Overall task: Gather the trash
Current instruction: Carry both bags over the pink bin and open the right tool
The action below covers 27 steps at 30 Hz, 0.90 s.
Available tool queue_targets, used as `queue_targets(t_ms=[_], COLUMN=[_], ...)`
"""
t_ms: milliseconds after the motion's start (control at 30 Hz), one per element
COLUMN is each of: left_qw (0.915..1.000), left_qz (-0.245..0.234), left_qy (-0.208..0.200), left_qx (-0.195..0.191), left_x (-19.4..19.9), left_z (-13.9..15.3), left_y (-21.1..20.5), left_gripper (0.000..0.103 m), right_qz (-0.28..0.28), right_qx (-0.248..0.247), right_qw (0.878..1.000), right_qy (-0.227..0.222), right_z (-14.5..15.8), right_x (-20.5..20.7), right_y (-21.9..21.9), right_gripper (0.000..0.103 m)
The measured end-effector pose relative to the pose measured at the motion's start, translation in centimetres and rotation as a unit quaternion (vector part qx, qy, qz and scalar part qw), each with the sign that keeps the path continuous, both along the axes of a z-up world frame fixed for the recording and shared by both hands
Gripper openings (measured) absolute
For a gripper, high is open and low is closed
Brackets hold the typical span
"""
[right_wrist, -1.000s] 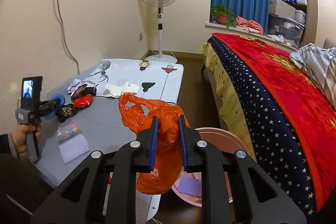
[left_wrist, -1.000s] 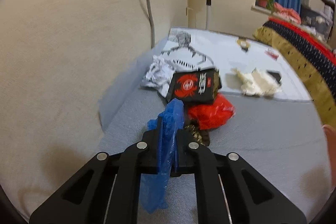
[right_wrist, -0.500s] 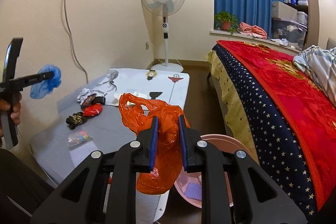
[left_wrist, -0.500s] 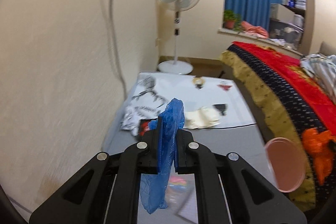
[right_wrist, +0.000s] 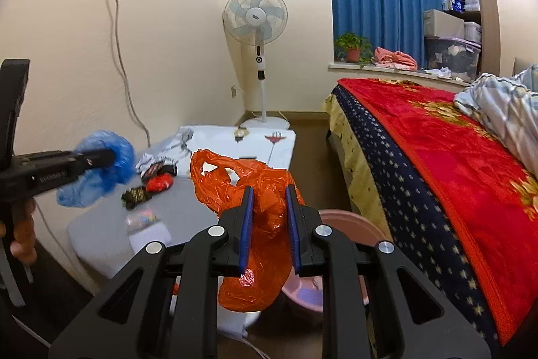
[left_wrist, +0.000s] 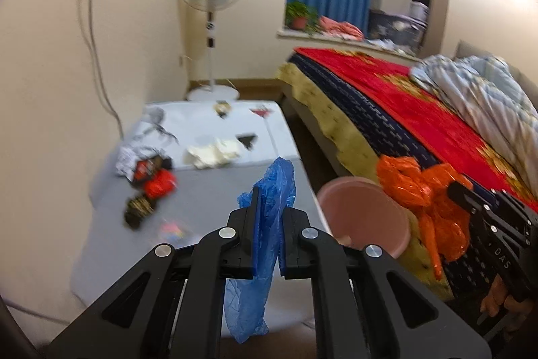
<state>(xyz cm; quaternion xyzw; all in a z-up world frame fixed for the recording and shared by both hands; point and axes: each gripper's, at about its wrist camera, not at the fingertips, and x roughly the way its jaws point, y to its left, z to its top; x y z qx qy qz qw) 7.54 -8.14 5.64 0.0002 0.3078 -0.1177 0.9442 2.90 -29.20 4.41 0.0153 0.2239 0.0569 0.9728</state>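
My left gripper (left_wrist: 270,207) is shut on a crumpled blue plastic piece (left_wrist: 274,190), which hangs down between its fingers above the grey mat (left_wrist: 208,201). In the right wrist view the same blue plastic piece (right_wrist: 101,167) shows at the left, clamped in the left gripper (right_wrist: 111,157). My right gripper (right_wrist: 269,194) is shut on an orange plastic bag (right_wrist: 248,180), held over a pink bin (right_wrist: 349,224). From the left wrist view the orange bag (left_wrist: 413,184) hangs just right of the pink bin (left_wrist: 363,207). A red wrapper (left_wrist: 159,184), a black packet (left_wrist: 139,207) and white tissues (left_wrist: 215,152) lie on the mat.
A bed with a red and navy cover (right_wrist: 454,164) fills the right side. A standing fan (right_wrist: 257,22) is in the far corner, with a cable (right_wrist: 124,79) running down the wall. A small clear packet (right_wrist: 141,219) and a white patterned sheet (left_wrist: 215,120) lie on the mat.
My left gripper has lifted away from the trash pile with the blue plastic and swung right toward the pink bin. The right gripper with the orange bag shifted slightly.
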Motion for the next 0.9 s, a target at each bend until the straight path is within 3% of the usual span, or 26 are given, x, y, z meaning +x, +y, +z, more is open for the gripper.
queue_targets(t_ms=[333, 900], left_qw=[0.9962, 0.9953], left_qz=[-0.036, -0.049], left_qy=[0.077, 0.078], left_qx=[0.017, 0.031], left_x=[-5.1, -4.7], left_z=[-5.7, -6.1], left_y=[-1.8, -3.3], left_gripper=[0.008, 0.008], right_qz=[-0.009, -0.032], right_qx=[0.014, 0.015], right_qw=[0.999, 0.997], right_qy=[0.045, 0.068], right_z=[-3.0, -4.4], right_x=[-6.1, -5.8], right_y=[0.0, -1.5], right_gripper=[0.019, 0.019])
